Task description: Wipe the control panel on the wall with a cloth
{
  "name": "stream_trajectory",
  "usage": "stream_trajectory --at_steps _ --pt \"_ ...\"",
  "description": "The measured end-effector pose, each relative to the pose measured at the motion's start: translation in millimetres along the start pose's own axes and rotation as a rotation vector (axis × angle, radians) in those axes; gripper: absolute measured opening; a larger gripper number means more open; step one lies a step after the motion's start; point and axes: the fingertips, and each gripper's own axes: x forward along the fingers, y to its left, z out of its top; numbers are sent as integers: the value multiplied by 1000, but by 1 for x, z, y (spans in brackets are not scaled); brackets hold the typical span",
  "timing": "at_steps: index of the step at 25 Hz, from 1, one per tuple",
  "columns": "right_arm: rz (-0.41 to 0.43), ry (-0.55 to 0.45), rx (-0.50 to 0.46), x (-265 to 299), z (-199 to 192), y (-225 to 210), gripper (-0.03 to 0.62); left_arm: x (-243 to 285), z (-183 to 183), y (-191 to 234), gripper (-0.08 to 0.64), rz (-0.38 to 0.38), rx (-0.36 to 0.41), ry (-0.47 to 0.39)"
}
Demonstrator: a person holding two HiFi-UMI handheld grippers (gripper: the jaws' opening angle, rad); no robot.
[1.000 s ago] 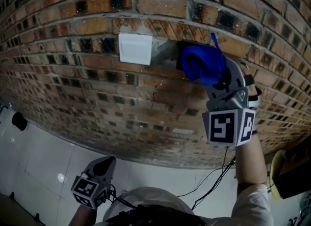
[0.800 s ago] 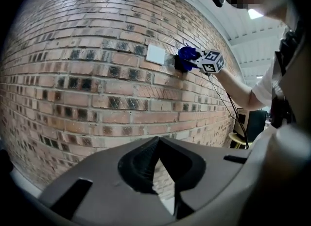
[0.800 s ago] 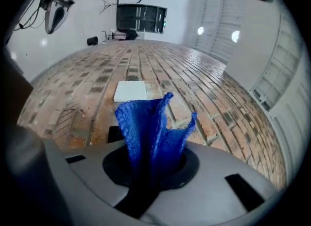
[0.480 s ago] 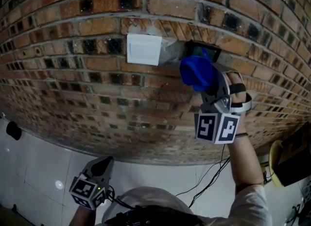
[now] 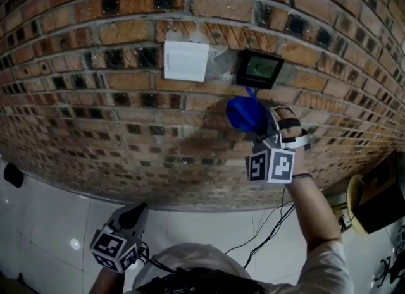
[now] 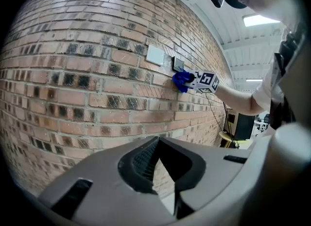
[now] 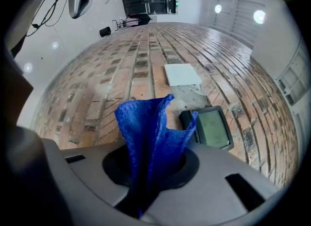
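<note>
Right gripper (image 5: pixel 255 124) dropped below control panel (image 5: pixel 259 68), jaws clamping blue cloth (image 5: pixel 243 113)

Rough brick wall (image 5: pixel 126 97), fuzzy blue cloth (image 5: pixel 245 114), glossy panel (image 5: pixel 259 69).

I face a red-brown brick wall (image 5: pixel 126 116). At its foot a glossy white tiled floor (image 5: pixel 57 220) carries trailing black cables (image 5: pixel 273 231). Above the wall, 1 ceiling panel (image 6: pixel 262 20) glows.
</note>
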Motion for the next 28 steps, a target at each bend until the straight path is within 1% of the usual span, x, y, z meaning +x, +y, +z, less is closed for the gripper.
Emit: stream_trajectory --at_steps 2,5,8,10,13,17,20,22,28 --pt "-2 -15 16 -7 3 -8 89 -2 2 0 2 1 -11 -11" --pt "-86 -57 36 -29 15 -48 89 -4 3 -1 2 1 -17 -17" --pt "-182 -85 51 -41 22 -96 89 -4 0 -2 2 4 1 -12" --pt "-219 -101 63 -43 24 -118 89 -7 1 -3 2 10 3 -19" --pt "-247 -120 71 -40 27 -135 87 -15 5 1 1 30 -11 -41" --pt "-251 -106 35 -24 30 -130 87 -26 2 8 1 70 -11 -43" --pt "-256 -91 0 -19 29 -116 89 -31 0 8 2 89 -23 -44" --pt "-247 -87 -4 -19 29 -105 89 -33 0 11 1 99 -33 -44" --pt "-209 -88 -11 -16 26 -68 89 -29 -3 10 1 93 -15 -23"
